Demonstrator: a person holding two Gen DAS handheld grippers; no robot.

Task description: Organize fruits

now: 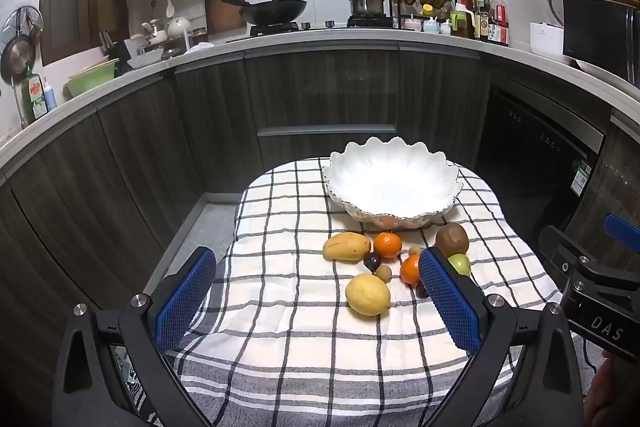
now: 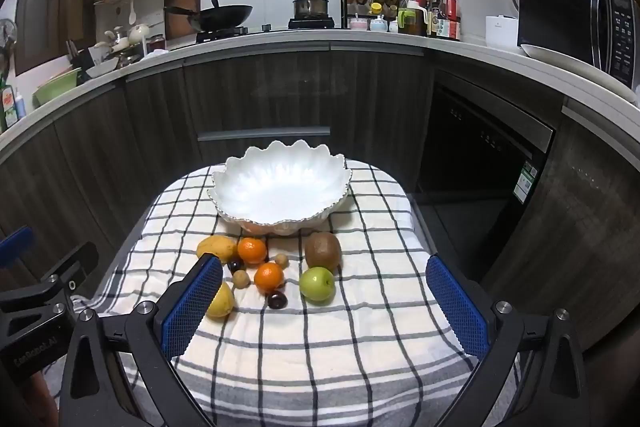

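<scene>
No fruit had yet been taken up, so the task was judged to stand at its opening step. The left gripper [image 1: 316, 303] and the right gripper [image 2: 324, 307] were both held above the near part of the checked cloth [image 2: 320, 359], tilted downward, each with its jaws spread wide and nothing between the pads. The white scalloped bowl [image 2: 280, 187] was seen empty at the far end of the cloth. Just in front of it the fruits were scattered in a loose cluster: a mango [image 1: 346, 246], two oranges [image 2: 252, 250] [image 2: 269, 277], a kiwi [image 2: 322, 251], a green apple [image 2: 317, 284], a lemon [image 1: 367, 294], and several small dark and tan fruits lying among them. The lemon lay nearest the left gripper, and the green apple stood fairly open to the right one. The next move was judged to call for one gripper to be lowered over a single fruit, with the jaws set on either side of it and clear of its close neighbours, before being closed gently, since round fruit could be expected to roll on the soft cloth.
</scene>
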